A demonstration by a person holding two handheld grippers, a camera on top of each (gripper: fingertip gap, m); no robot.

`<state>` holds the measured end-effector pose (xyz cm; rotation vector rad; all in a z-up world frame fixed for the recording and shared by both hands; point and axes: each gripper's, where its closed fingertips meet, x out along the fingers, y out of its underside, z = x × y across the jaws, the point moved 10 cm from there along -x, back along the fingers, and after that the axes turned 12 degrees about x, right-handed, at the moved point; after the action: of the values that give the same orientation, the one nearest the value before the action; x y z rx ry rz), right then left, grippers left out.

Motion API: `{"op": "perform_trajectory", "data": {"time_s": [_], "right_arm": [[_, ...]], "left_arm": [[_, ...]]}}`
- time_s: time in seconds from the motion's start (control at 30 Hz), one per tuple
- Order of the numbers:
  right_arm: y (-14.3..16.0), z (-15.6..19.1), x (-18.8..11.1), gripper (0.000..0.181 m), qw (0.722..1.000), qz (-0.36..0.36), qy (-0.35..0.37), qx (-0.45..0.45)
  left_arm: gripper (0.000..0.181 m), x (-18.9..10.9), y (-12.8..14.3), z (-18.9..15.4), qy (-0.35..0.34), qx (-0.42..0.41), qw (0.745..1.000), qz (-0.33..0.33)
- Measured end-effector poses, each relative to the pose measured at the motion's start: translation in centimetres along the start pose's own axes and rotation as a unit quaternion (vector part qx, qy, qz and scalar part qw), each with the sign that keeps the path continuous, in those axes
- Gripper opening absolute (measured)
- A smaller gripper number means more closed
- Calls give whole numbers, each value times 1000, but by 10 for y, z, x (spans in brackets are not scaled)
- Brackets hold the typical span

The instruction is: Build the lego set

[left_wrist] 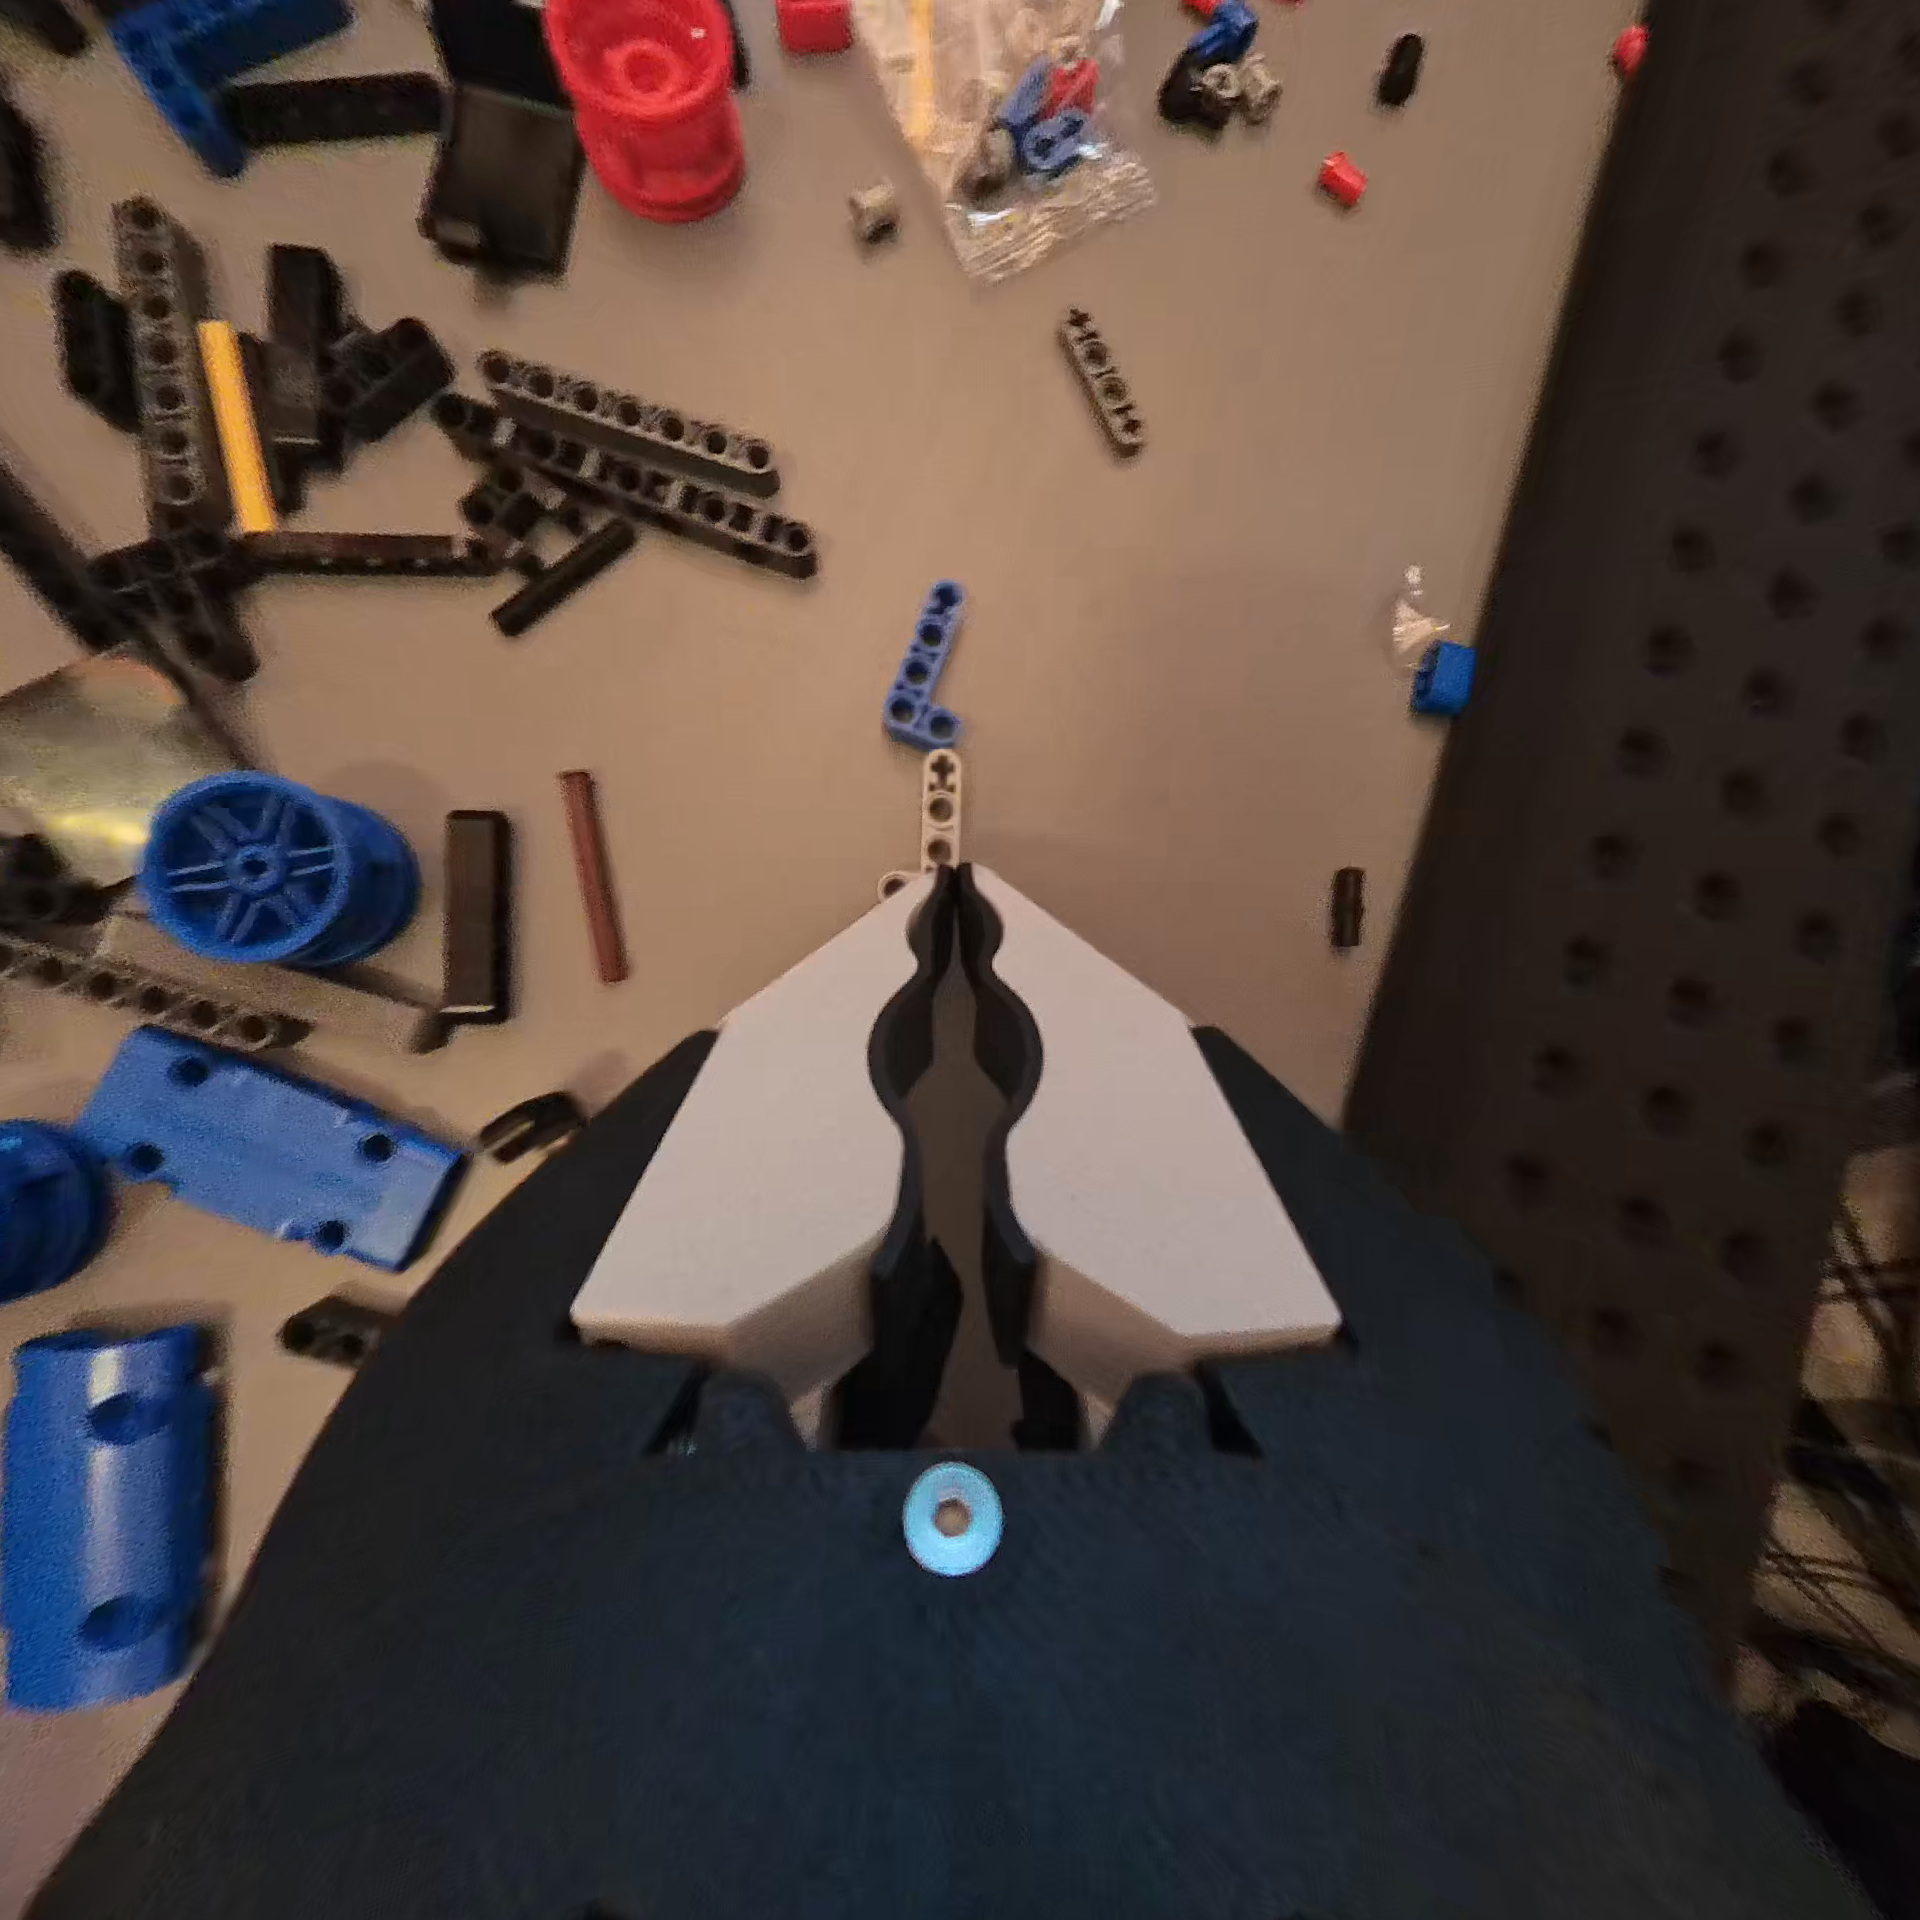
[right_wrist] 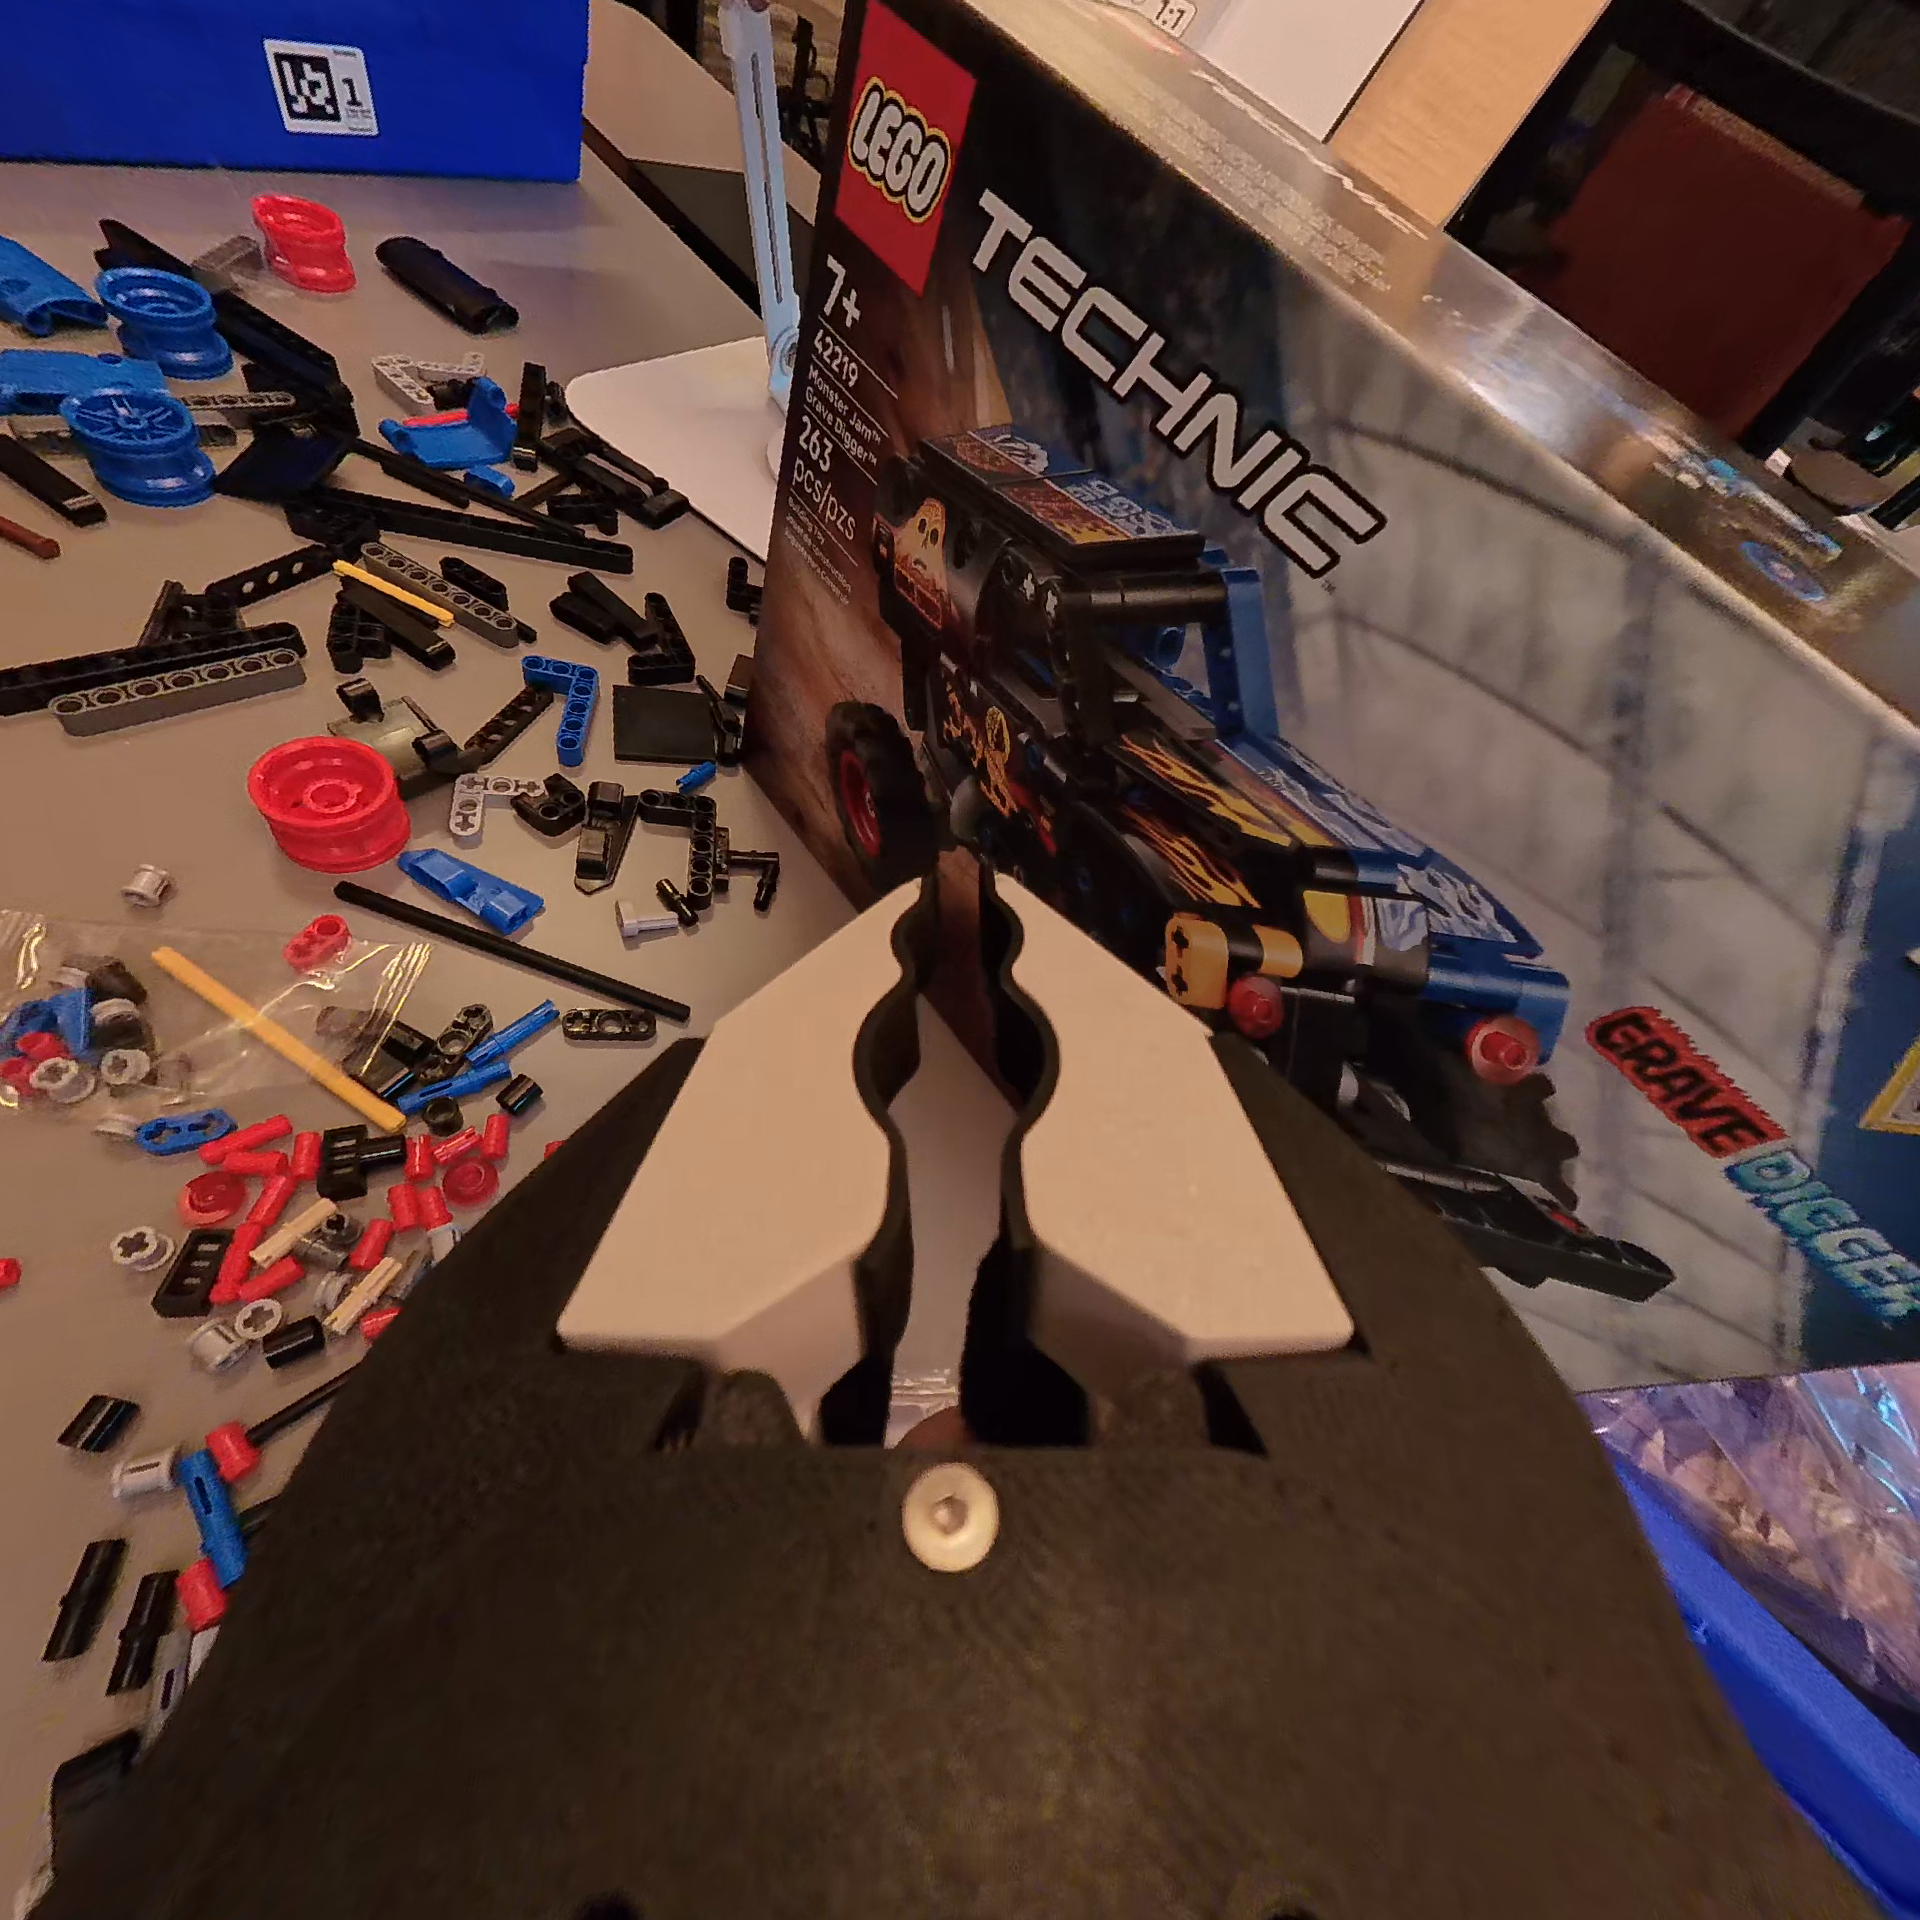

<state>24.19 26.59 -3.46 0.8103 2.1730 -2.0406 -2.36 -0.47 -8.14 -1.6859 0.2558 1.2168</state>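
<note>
the build looks barely begun: loose pieces lie scattered over the surface from 7 to 11 o'clock. the left hand-held gripper pinches a small grey beam. the right hand-held gripper, slightly parted, holds nothing beside the set's box.

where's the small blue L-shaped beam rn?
Left wrist view, centre: blue L-shaped beam lies on the table just beyond the light grey beam pinched in the left gripper.
</note>
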Motion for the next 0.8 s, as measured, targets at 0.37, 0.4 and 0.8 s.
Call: {"op": "perform_trajectory", "data": {"time_s": [0.37,0.4,0.8], "right_arm": [[0,1,0,7,1000,4,0,-3],[0,1,0,7,1000,4,-1,-3],[-34,66,1,9,993,-10,-73,-94]], "left_arm": [[25,-6,1,-4,-99,90,990,53],[28,-6,1,-3,-114,99,987,58],[0,7,0,5,-113,123,985,42]]}}
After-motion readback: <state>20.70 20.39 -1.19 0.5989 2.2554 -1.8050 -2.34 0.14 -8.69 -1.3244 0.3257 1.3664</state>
